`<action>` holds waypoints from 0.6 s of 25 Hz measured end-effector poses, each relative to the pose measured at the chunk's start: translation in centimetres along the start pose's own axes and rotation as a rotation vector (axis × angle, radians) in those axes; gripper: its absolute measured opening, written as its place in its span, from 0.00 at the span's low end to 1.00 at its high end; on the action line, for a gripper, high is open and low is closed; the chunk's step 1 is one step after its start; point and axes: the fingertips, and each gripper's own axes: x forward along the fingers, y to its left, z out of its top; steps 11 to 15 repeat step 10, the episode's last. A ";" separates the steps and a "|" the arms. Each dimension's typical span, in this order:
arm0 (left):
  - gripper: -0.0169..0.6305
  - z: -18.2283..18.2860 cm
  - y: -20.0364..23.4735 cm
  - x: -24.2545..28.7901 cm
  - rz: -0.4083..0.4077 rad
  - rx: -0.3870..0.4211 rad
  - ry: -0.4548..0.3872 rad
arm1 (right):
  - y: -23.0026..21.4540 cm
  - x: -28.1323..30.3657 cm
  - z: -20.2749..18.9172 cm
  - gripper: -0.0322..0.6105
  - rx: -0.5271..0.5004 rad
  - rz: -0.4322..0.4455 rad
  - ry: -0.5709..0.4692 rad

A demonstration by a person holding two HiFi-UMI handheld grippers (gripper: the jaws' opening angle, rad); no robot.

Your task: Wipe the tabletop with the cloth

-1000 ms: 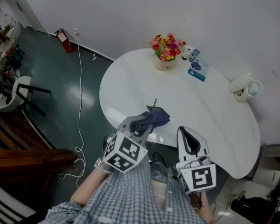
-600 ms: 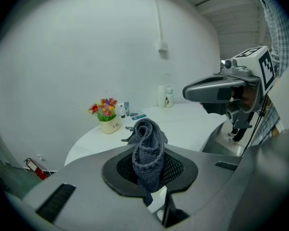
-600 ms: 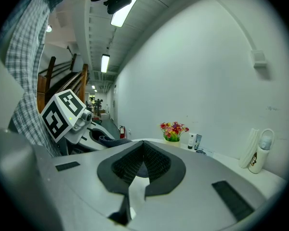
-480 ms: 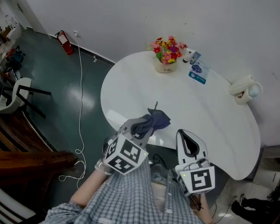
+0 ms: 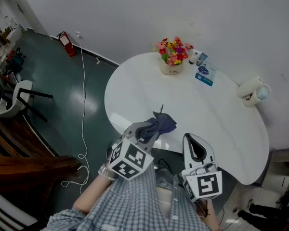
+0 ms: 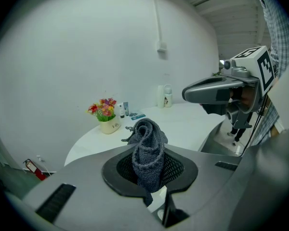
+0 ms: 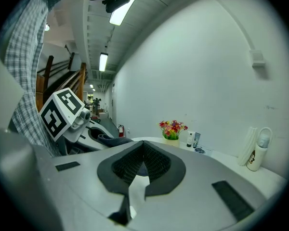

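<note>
My left gripper (image 5: 143, 130) is shut on a dark grey knitted cloth (image 5: 160, 123), which bunches out of its jaws over the near edge of the white oval table (image 5: 212, 114). In the left gripper view the cloth (image 6: 148, 153) stands rolled between the black pads. My right gripper (image 5: 197, 147) hovers at the table's near edge to the right, its jaws together with nothing held. From the right gripper view the closed pads (image 7: 142, 163) point toward the flowers, and the left gripper with the cloth (image 7: 108, 140) shows at the left.
At the table's far side stand a flower pot (image 5: 172, 61), small bottles (image 5: 194, 57) and a blue leaflet (image 5: 205, 75). A white jug or roll (image 5: 252, 91) lies at the right edge. A white cable (image 5: 83, 105) and a red extinguisher (image 5: 65, 41) are on the green floor.
Almost nothing: both grippers hold their places at the table's near edge, and the view has shifted very slightly.
</note>
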 end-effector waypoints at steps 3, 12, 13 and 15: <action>0.11 -0.1 0.0 -0.1 -0.002 -0.002 0.001 | 0.2 0.0 0.0 0.06 -0.001 0.004 0.004; 0.11 -0.5 -0.2 -0.2 -0.005 0.002 0.003 | 0.8 0.2 -0.3 0.06 -0.001 0.015 0.005; 0.11 -0.5 -0.2 -0.2 -0.005 0.002 0.003 | 0.8 0.2 -0.3 0.06 -0.001 0.015 0.005; 0.11 -0.5 -0.2 -0.2 -0.005 0.002 0.003 | 0.8 0.2 -0.3 0.06 -0.001 0.015 0.005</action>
